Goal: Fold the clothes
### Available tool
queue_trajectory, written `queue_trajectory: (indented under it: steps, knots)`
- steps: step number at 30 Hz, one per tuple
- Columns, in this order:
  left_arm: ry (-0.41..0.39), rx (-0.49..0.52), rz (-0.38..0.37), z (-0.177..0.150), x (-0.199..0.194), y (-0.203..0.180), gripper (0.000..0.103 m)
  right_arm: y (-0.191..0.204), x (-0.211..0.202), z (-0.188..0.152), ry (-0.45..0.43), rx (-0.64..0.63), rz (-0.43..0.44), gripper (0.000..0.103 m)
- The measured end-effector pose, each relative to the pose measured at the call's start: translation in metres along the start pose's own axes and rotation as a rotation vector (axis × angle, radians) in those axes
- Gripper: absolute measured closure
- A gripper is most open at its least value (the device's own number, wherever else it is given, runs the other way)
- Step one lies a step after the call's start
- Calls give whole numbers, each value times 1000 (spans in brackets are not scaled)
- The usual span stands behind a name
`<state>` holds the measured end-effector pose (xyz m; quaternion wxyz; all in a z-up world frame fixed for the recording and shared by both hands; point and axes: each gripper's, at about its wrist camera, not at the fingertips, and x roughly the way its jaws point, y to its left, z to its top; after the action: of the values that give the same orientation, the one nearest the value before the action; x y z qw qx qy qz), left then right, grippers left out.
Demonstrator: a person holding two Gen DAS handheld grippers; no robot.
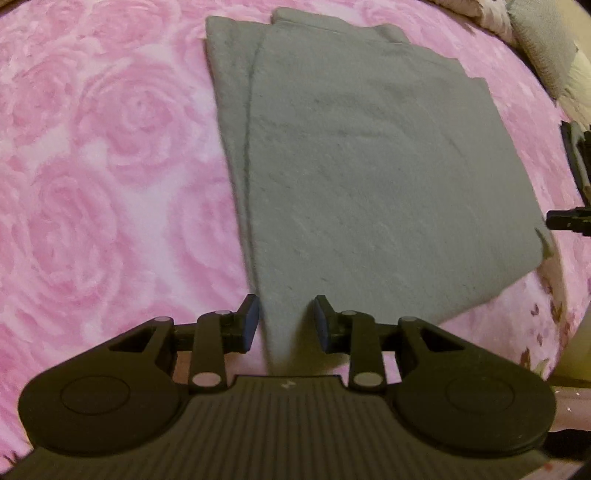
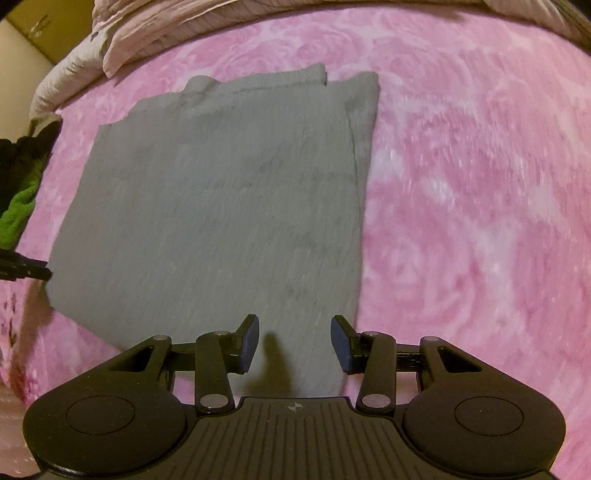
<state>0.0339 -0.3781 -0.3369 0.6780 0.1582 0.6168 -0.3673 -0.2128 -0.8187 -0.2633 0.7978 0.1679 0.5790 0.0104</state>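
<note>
Here, folded grey garment (image 1: 369, 166) lies flat on pink bedspread (image 1: 92, 166).

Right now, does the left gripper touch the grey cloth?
Cannot tell. In the left wrist view the left gripper stands open around the grey cloth corner, but neither contact nor a gap shows plainly.

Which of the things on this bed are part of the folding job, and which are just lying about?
Part of the job:
- folded grey garment
- left gripper, open
- right gripper, open

Just lying about:
- pink rose-patterned blanket
- crumpled pale bedding
- green cloth
</note>
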Motion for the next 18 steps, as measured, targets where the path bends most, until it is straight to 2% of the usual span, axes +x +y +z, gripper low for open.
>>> queue_trajectory:
  steps: [3, 8, 11, 14, 18]
  knots:
    - [-15, -7, -5, -2, -1, -1, 76, -2, 0, -8, 0, 21, 14, 63]
    - [-39, -11, -63, -3, -5, 6, 80, -5, -3, -16, -28, 70, 40, 63]
    - [-37, -19, -73, -3, -5, 8, 80, -7, -5, -20, -50, 69, -53, 63]
    - [-33, -9, -73, -3, -3, 7, 80, -17, -3, -25, -52, 153, -14, 63]
    - [-42, -32, -76, -5, -2, 10, 79, -15, -5, -25, -65, 152, 1, 63]
